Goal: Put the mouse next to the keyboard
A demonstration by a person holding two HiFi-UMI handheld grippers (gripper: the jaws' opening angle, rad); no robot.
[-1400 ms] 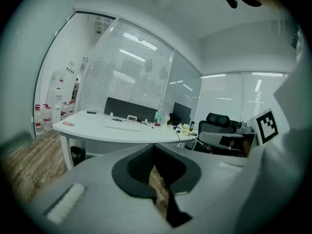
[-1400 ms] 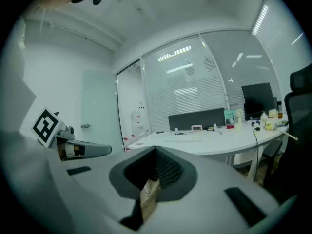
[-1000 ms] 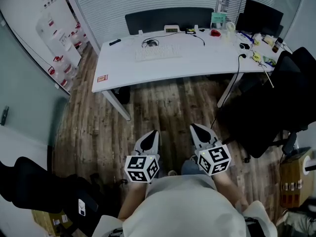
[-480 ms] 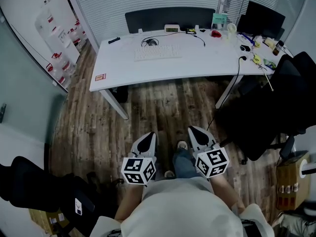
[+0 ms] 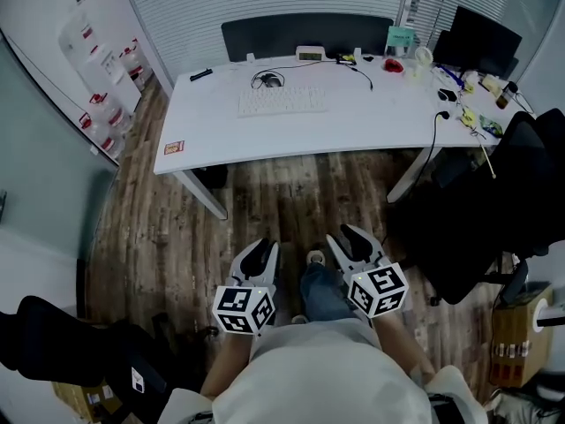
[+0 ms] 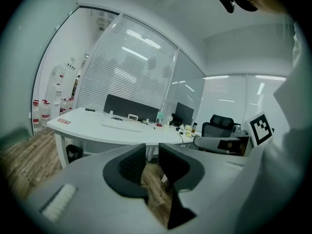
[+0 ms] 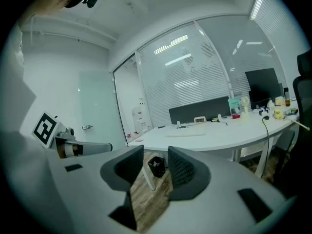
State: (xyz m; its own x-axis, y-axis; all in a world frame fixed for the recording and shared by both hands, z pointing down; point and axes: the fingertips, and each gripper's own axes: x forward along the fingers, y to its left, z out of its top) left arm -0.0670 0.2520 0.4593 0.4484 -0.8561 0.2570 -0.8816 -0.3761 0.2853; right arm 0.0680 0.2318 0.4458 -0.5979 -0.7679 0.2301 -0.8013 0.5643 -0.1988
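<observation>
A white keyboard (image 5: 272, 101) lies on the white desk (image 5: 353, 122) far ahead of me. Just behind it sits a small dark mouse (image 5: 270, 80) with its cable looped beside it. My left gripper (image 5: 262, 248) and right gripper (image 5: 345, 235) are held low over the wooden floor, well short of the desk. Both pairs of jaws are opening, with a gap and nothing between them. The left gripper (image 6: 152, 152) points at the desk with the keyboard (image 6: 122, 126) in the distance. So does the right gripper (image 7: 156, 156), whose view also shows the keyboard (image 7: 187, 134).
A black office chair (image 5: 481, 210) stands at the right, and a dark chair back (image 5: 305, 34) rises behind the desk. A monitor (image 5: 484, 32) and small clutter (image 5: 459, 95) fill the desk's right end. Shelves with bottles (image 5: 101, 95) line the left wall. A black bin (image 5: 212, 177) is under the desk.
The person has stepped forward: a leg and shoe now show between the grippers, and the desk looks slightly nearer. Both grippers sit a little lower and further left in the view.
</observation>
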